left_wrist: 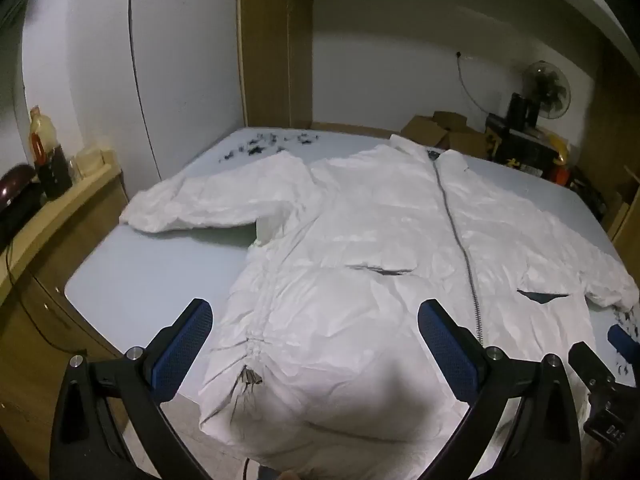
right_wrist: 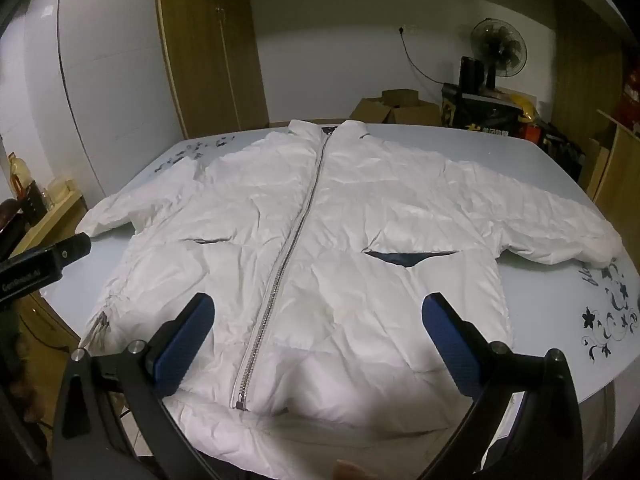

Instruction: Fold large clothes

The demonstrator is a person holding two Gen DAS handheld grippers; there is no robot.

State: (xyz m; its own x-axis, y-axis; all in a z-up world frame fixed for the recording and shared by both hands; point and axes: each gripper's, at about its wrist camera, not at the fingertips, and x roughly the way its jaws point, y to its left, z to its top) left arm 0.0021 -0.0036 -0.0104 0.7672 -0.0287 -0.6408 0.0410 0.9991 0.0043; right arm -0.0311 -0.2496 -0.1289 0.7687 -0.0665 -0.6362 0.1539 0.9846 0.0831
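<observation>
A white puffer jacket point(left_wrist: 360, 248) lies face up and spread flat on the pale blue table point(left_wrist: 140, 272), zipper closed, collar at the far side, both sleeves stretched out sideways. It also shows in the right wrist view point(right_wrist: 320, 240). My left gripper point(left_wrist: 314, 320) is open and empty, hovering over the jacket's lower left hem. My right gripper point(right_wrist: 318, 316) is open and empty above the lower front, just right of the zipper point(right_wrist: 280, 280). The right gripper's tip shows at the left wrist view's right edge point(left_wrist: 600, 356).
A wooden counter point(left_wrist: 48, 216) with bottles runs along the table's left side. Cardboard boxes point(right_wrist: 396, 110), a black box and a fan point(right_wrist: 498, 50) stand behind the far edge. A wooden wardrobe point(right_wrist: 208, 48) stands at the back. Black flower decals point(right_wrist: 608, 320) mark the table's right part.
</observation>
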